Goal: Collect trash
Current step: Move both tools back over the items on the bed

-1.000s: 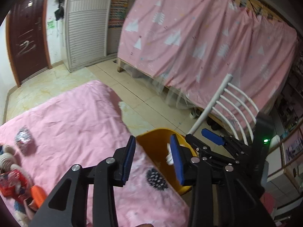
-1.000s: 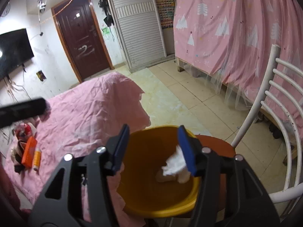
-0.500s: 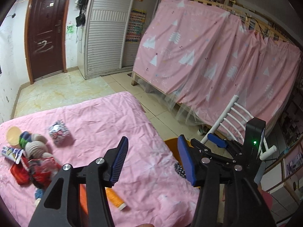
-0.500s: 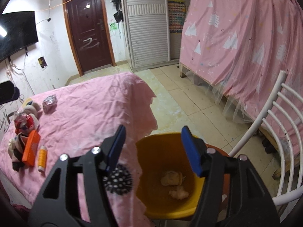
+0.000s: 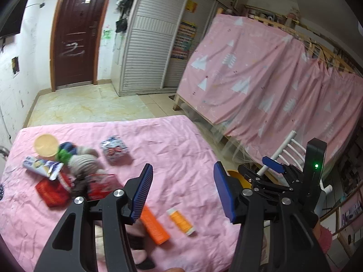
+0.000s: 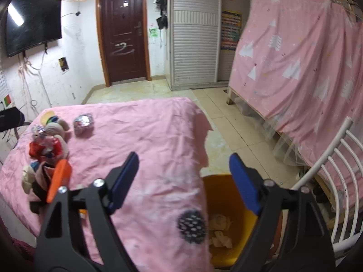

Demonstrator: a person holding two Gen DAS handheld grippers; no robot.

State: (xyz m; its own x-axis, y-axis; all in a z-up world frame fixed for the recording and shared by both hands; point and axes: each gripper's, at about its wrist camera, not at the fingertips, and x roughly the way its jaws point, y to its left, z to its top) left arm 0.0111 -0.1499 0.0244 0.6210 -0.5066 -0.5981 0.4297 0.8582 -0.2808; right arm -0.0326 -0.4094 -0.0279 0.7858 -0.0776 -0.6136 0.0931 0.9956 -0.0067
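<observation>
My left gripper (image 5: 182, 192) hangs open and empty above the pink-covered table (image 5: 181, 140). Ahead of it lie an orange box (image 5: 154, 224), a small orange bottle (image 5: 181, 221), a crumpled foil wrapper (image 5: 114, 148), a red packet (image 5: 53, 190) and a printed tube (image 5: 42, 166). My right gripper (image 6: 185, 181) is over the table's near corner, its jaws opening with nothing between them. Below its right finger stands the yellow bin (image 6: 226, 181), holding crumpled tissues (image 6: 220, 223). The foil wrapper (image 6: 84, 123) and a red wrapper (image 6: 44, 147) lie far left.
A plush toy (image 5: 81, 161) and a yellow lid (image 5: 45, 146) sit among the items. A white slatted chair (image 6: 335, 158) stands right of the bin. Beyond it hangs a pink sheet over a bed frame (image 6: 295, 56). Tiled floor (image 6: 226, 124) runs between table and bed.
Both views swung away from the bin toward the table, bringing the pile of items into sight. The white tissue by the right fingers now lies in the bin. Both jaws stand wider.
</observation>
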